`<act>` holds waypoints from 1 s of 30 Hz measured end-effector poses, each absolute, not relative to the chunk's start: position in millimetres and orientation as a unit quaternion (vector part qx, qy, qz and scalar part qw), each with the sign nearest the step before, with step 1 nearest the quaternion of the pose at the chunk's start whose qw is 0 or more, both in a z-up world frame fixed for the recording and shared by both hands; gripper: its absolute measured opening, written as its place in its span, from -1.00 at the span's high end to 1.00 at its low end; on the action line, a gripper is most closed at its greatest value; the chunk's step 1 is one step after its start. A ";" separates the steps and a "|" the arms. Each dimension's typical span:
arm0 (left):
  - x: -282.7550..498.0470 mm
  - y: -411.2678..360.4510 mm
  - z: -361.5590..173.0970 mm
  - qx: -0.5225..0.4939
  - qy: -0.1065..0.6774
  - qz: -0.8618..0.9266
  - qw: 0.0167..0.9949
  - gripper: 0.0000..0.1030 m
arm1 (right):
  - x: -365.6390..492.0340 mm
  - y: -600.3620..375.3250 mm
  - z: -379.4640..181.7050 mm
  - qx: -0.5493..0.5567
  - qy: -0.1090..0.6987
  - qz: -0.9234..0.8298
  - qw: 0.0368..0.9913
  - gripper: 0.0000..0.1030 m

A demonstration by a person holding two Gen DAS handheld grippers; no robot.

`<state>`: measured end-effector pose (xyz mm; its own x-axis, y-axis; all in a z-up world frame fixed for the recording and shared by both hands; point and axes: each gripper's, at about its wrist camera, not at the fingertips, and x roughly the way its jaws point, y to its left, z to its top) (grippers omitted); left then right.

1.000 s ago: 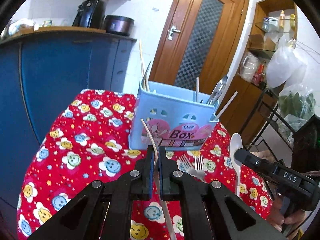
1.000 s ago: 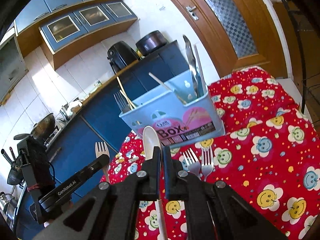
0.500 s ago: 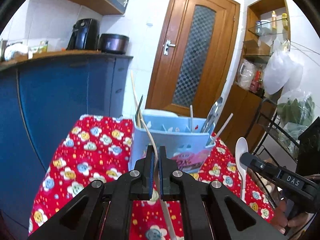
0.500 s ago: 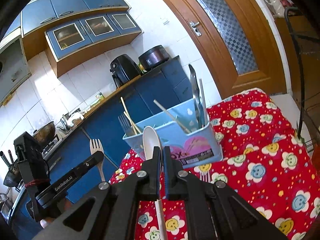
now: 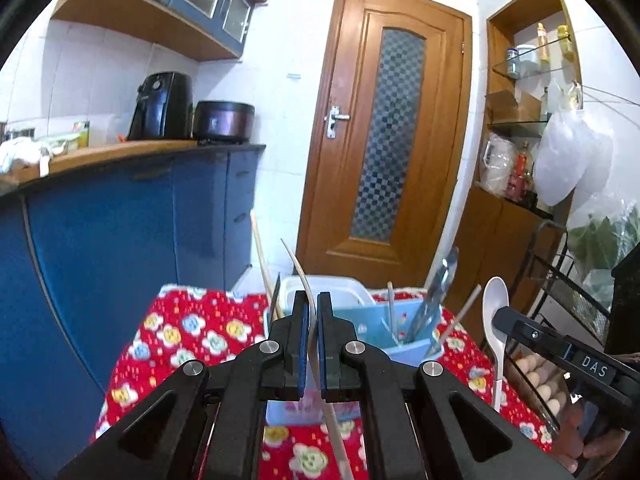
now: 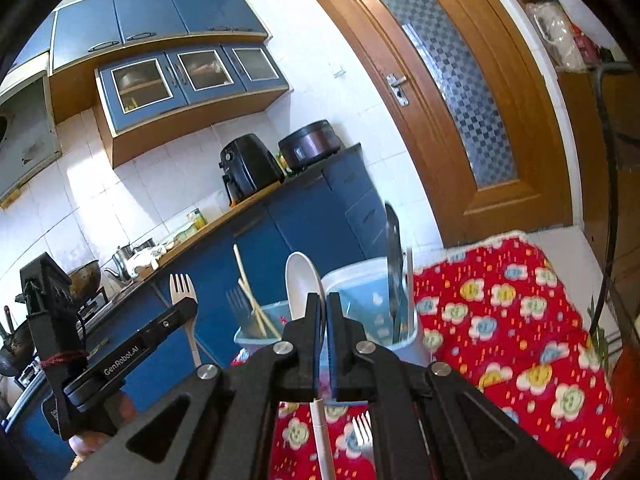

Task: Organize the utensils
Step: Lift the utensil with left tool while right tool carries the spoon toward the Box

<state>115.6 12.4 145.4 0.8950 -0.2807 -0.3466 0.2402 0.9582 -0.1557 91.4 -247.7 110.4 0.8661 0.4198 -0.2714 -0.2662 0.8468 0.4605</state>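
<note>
My left gripper (image 5: pixel 313 300) is shut on a thin beige fork (image 5: pixel 298 268), seen edge-on here; the right wrist view shows its tines (image 6: pixel 182 290) upright. The right gripper (image 6: pixel 325 304) is shut on a white spoon (image 6: pixel 302 286), bowl up; the left wrist view shows this spoon (image 5: pixel 495 312) at the right. Both grippers hang in the air, just in front of and above a light blue utensil box (image 5: pixel 376 330) (image 6: pixel 360 292). That box stands on a table with a red smiley-print cloth (image 5: pixel 180 336) and holds chopsticks (image 6: pixel 250 296), metal tongs (image 5: pixel 436 292) and other utensils.
A metal fork (image 6: pixel 362 428) lies on the cloth under the right gripper. Blue kitchen cabinets (image 5: pixel 120 240) run along the left, with a wooden door (image 5: pixel 388 152) behind the table. At the right stand a wire rack (image 5: pixel 568 280) and shelves. A person's hand (image 5: pixel 552 384) holds the right gripper.
Both grippers have risen with the fork and the spoon still clamped. The blue box now sits lower in both views and its open top shows.
</note>
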 end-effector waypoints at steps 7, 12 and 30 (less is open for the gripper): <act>134.9 8.2 166.9 -0.048 0.159 -0.127 0.978 0.93 | 108.5 -247.4 124.9 0.199 0.168 0.179 0.949 0.92; 150.8 3.0 178.3 -0.045 0.141 -0.121 0.981 0.93 | 121.0 -246.1 133.5 0.188 0.151 0.172 0.955 0.92; 200.2 -7.2 169.1 -0.024 0.109 -0.090 0.990 0.93 | 167.6 -236.7 145.1 0.144 0.059 0.107 0.982 0.92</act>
